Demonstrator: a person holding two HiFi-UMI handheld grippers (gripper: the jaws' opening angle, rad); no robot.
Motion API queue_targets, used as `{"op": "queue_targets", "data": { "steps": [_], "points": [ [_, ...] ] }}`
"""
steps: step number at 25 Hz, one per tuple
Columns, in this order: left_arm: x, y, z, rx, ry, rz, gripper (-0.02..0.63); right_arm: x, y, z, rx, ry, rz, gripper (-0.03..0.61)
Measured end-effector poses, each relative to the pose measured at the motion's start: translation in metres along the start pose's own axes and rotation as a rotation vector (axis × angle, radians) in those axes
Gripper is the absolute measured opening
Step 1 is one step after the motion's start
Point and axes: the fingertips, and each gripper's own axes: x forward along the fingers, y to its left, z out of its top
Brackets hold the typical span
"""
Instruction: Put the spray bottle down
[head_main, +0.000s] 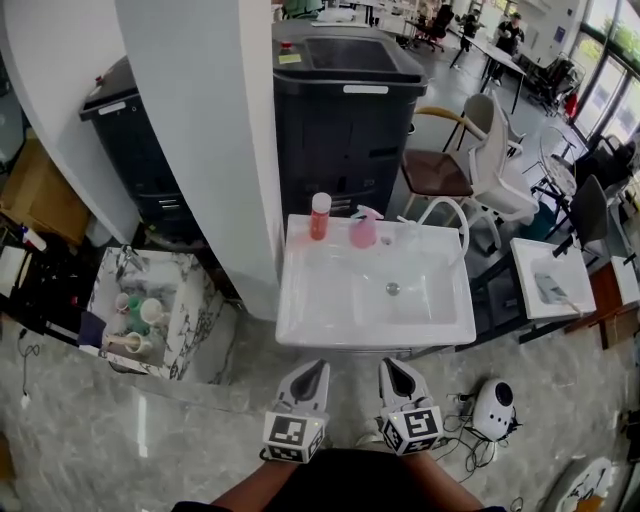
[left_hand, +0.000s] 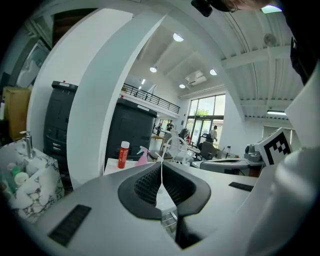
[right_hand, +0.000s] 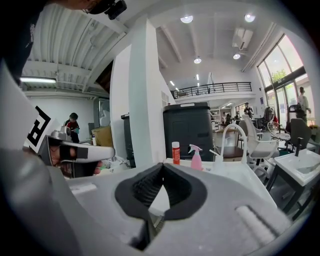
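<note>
Head view: nearest, the left gripper (head_main: 312, 372) and right gripper (head_main: 396, 370) sit side by side, short of the white rectangular sink (head_main: 300, 325). Each has its jaws pressed together on nothing. Beyond, the pink plastic spray bottle (head_main: 363, 230) stands upright on the sink's back ledge, near a red white-capped bottle (head_main: 319, 216).

White pillar (head_main: 200, 130), grey marble floor (head_main: 100, 440), office chairs (head_main: 480, 165), big windows (right_hand: 285, 75) w/ daylight.

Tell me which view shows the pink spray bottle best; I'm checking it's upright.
Right gripper view: the spray bottle stands upright in clear profile on the sink. Head view shows it from above; left gripper view, smaller.
</note>
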Motion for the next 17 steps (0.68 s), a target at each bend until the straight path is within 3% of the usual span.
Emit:
{"op": "queue_targets", "data": {
  "steps": [17],
  "points": [
    [0.007,-0.049,0.016,0.007,-0.024,-0.034,0.023,-0.053,-0.047,0.021,-0.037,-0.057,-0.070,-0.003]
  ]
}}
